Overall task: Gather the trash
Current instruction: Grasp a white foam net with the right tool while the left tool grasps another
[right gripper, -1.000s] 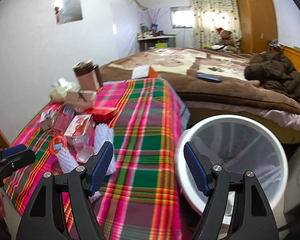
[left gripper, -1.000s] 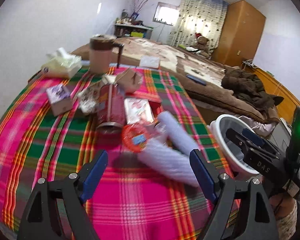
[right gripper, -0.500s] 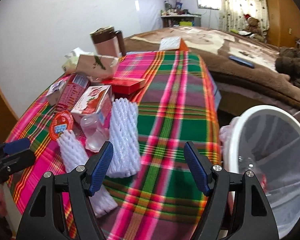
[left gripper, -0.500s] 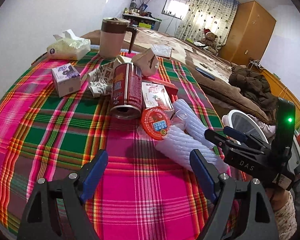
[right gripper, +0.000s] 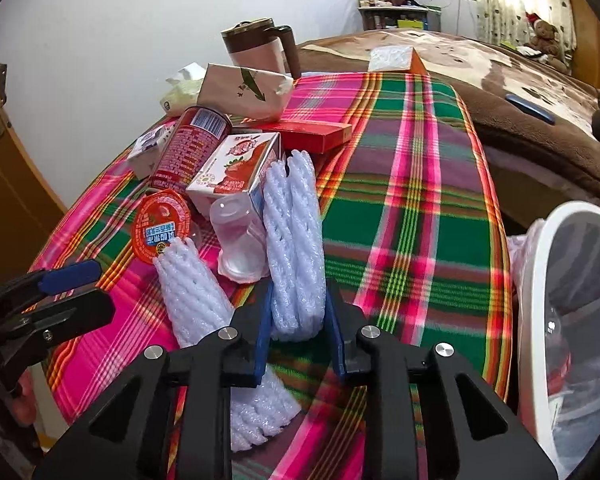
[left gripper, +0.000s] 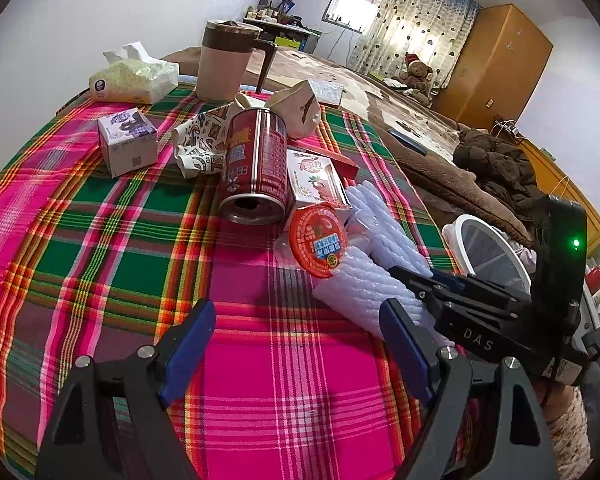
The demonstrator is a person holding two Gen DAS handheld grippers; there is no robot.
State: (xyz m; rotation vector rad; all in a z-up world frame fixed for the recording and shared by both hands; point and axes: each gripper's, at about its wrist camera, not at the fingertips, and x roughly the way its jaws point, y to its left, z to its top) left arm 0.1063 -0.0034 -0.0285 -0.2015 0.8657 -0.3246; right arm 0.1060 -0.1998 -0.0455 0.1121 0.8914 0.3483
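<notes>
Worktop (right gripper: 412,184): plaid cloth, littered with trash.
Right claw (right gripper: 298,334): clenched on near foam fruit net (right gripper: 296,240).
Left claw (left gripper: 296,344): released, nothing between.

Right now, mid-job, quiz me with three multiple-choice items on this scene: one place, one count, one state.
1. Where does the white trash bin stand?
A. on the cloth
B. beside the table edge
C. on the bed

2. How many white foam nets lie on the plaid cloth?
A. one
B. two
C. four

3. What is the right gripper doing?
A. standing open and empty
B. gripping the red can
C. clamping a foam net

Answers: B, it sits off the cloth's edge; B, one held net, another foam net beside it; C, its pads squeeze the net.
</notes>
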